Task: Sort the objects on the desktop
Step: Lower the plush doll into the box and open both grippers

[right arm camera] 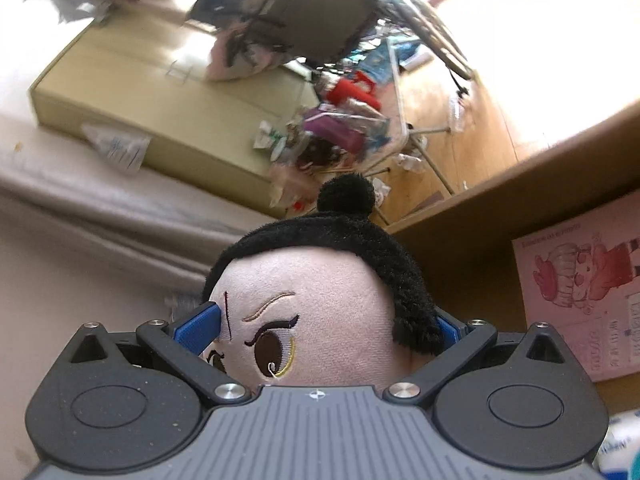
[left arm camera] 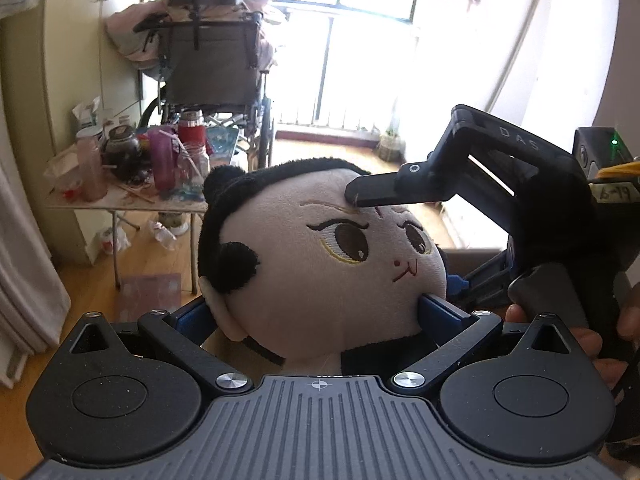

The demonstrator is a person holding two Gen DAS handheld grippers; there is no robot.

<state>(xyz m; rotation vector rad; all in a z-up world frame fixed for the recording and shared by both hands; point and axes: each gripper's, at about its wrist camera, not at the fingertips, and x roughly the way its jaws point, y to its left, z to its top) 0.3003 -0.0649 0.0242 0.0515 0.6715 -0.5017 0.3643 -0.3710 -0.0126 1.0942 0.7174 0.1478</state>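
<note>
Squeezing the doll (left arm camera: 320,264) by its head, lifted clear of the desk, I have the left hand-held gripper (left arm camera: 320,312) clamped at its cheeks and the right hand-held gripper (right arm camera: 324,324) clamped brow to hair; it looks light, soft, squashy.

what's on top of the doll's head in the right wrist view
A round black pom-pom bun sits atop the plush doll, above its black hair. The back of the head is hidden.

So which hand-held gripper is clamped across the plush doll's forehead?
The right hand-held gripper, forehead to back of head; the left hand-held gripper pinches the plush doll at its cheeks.
</note>
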